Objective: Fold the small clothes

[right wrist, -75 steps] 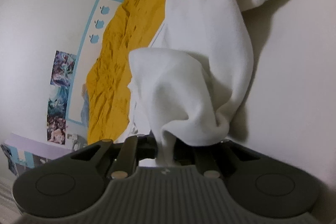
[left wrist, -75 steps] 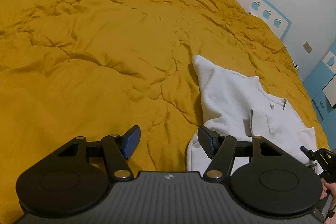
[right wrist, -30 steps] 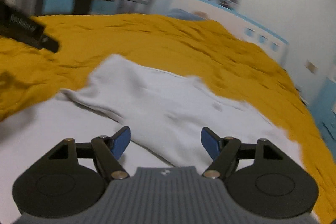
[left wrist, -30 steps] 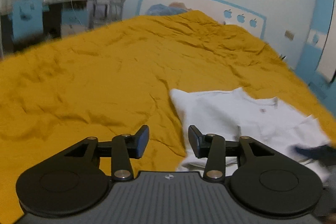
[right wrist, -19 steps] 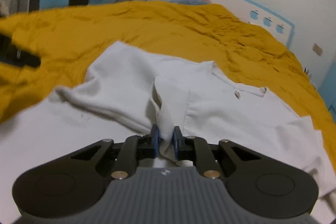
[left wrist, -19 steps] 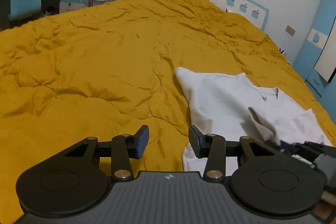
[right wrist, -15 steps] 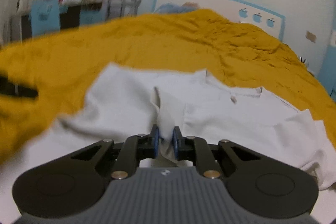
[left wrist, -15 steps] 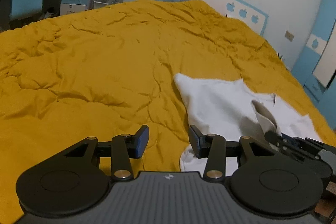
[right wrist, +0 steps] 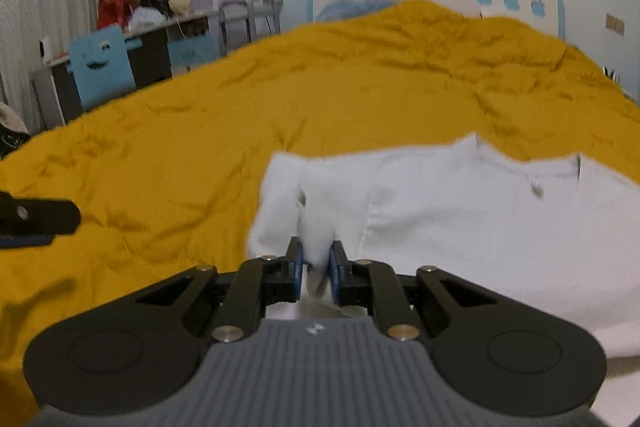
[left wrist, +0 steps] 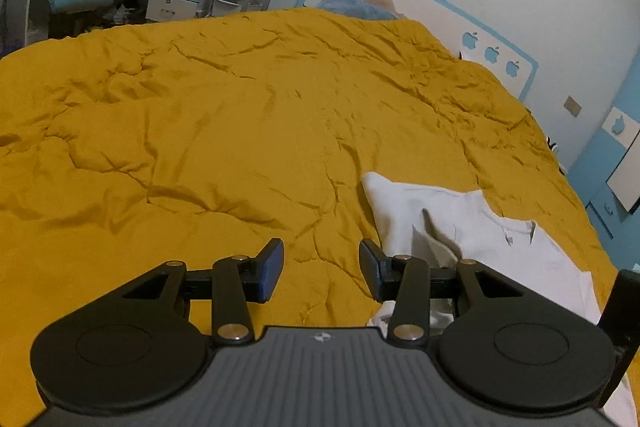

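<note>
Right hand-held gripper (right wrist: 316, 269) clenched on a raised fold of the white T-shirt (right wrist: 472, 223), garment spread ahead and to its right on the mustard duvet (right wrist: 240, 131), left hand-held gripper (left wrist: 320, 269) released, empty, T-shirt just right of it

Your left black two-finger gripper with blue pads (left wrist: 320, 269) points forward and down, jaws held apart with nothing between them. Your right black two-finger gripper with blue pads (right wrist: 315, 269) points forward and down too. Its jaws are pinched tight on a fold of the white cotton shirt (right wrist: 460, 223), which bunches up toward 12 o'clock from the tips.
</note>
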Available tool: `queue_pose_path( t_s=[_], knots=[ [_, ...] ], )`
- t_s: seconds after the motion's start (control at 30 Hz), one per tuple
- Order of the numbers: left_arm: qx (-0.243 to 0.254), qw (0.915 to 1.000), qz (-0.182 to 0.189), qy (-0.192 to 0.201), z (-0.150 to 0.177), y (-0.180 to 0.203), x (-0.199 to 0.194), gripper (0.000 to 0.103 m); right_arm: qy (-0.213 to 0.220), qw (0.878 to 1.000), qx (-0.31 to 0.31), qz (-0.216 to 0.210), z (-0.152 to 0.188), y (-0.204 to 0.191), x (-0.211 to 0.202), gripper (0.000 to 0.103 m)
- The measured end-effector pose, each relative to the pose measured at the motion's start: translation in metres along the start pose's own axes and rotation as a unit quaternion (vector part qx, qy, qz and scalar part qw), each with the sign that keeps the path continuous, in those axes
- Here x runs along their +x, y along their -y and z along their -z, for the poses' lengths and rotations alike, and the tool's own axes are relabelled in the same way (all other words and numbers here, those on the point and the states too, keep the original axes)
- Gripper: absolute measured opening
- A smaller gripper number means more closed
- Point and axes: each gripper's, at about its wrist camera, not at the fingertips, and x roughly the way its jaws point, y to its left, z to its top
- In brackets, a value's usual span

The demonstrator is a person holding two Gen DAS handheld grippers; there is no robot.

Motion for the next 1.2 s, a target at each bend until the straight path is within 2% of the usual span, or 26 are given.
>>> queue_pose_path(
  t_s=[0.03, 0.1, 0.13, 0.17, 0.23, 0.27, 0.3, 0.37, 0.43, 0.5, 0.57, 0.67, 0.77, 0.87, 0.93, 1.0, 1.03, 1.1, 1.2],
  knots=[
    [0.001, 1.0, 0.001, 0.0, 0.001, 0.001, 0.0, 0.05, -0.009, 1.0, 0.007, -0.002, 0.001, 0.001, 0.001, 0.014],
    [0.004, 1.0, 0.007, -0.005, 0.002, 0.005, 0.002, 0.05, -0.026, 0.999, 0.024, -0.028, 0.002, 0.006, 0.005, 0.043],
    [0.006, 0.9999, 0.01, -0.007, 0.003, 0.007, 0.002, 0.05, -0.037, 0.997, 0.029, -0.059, 0.002, 0.009, 0.006, 0.072],
    [0.01, 0.9998, 0.011, -0.009, 0.004, 0.01, 0.004, 0.05, -0.043, 0.994, 0.031, -0.093, 0.003, 0.009, 0.003, 0.077],
    [0.024, 0.9996, 0.008, -0.012, 0.006, 0.017, 0.006, 0.05, -0.015, 0.99, 0.027, -0.136, 0.005, 0.01, -0.011, 0.073],
    [0.031, 0.9994, 0.005, -0.013, 0.008, 0.022, 0.007, 0.05, -0.006, 0.99, 0.026, -0.138, 0.004, 0.012, -0.017, 0.069],
    [0.036, 0.9992, 0.003, -0.015, 0.009, 0.025, 0.008, 0.05, -0.003, 0.991, 0.03, -0.13, 0.003, 0.015, -0.022, 0.066],
    [0.045, 0.9987, 0.007, -0.021, 0.013, 0.031, 0.008, 0.05, -0.005, 0.992, 0.043, -0.115, 0.002, 0.026, -0.031, 0.052],
    [0.056, 0.9981, 0.008, -0.026, 0.016, 0.036, 0.009, 0.05, 0.037, 0.994, 0.047, -0.095, 0.0, 0.044, -0.044, 0.048],
    [0.072, 0.9971, -0.005, -0.025, 0.021, 0.042, 0.01, 0.05, 0.065, 0.996, 0.03, -0.046, -0.006, 0.068, -0.051, 0.038],
    [0.092, 0.9952, -0.018, -0.029, 0.025, 0.048, 0.013, 0.05, 0.055, 0.998, 0.038, 0.014, -0.014, 0.103, -0.049, 0.0],
    [0.099, 0.9938, -0.032, -0.038, 0.028, 0.055, 0.02, 0.05, 0.016, 0.992, 0.098, 0.078, -0.013, 0.156, -0.04, 0.0],
    [0.103, 0.9931, -0.032, -0.046, 0.029, 0.061, 0.025, 0.05, -0.011, 0.983, 0.129, 0.131, 0.004, 0.187, -0.035, 0.0],
    [0.123, 0.9907, -0.042, -0.041, 0.032, 0.068, 0.025, 0.05, -0.048, 0.978, 0.157, 0.13, 0.022, 0.198, -0.024, 0.0],
    [0.13, 0.9896, -0.05, -0.037, 0.032, 0.069, 0.026, 0.05, -0.036, 0.98, 0.145, 0.131, 0.023, 0.191, -0.028, 0.0],
    [0.132, 0.9892, -0.052, -0.038, 0.032, 0.07, 0.027, 0.051, -0.007, 0.981, 0.149, 0.122, 0.024, 0.189, -0.039, 0.0],
    [0.132, 0.9892, -0.051, -0.038, 0.032, 0.071, 0.027, 0.05, -0.002, 0.978, 0.154, 0.144, 0.028, 0.19, -0.043, 0.0],
    [0.13, 0.9894, -0.049, -0.042, 0.031, 0.073, 0.026, 0.05, -0.034, 0.969, 0.164, 0.182, 0.032, 0.194, -0.039, 0.0],
    [0.125, 0.9899, -0.049, -0.046, 0.03, 0.075, 0.019, 0.051, -0.047, 0.967, 0.191, 0.163, 0.03, 0.2, -0.048, 0.0]
  ],
)
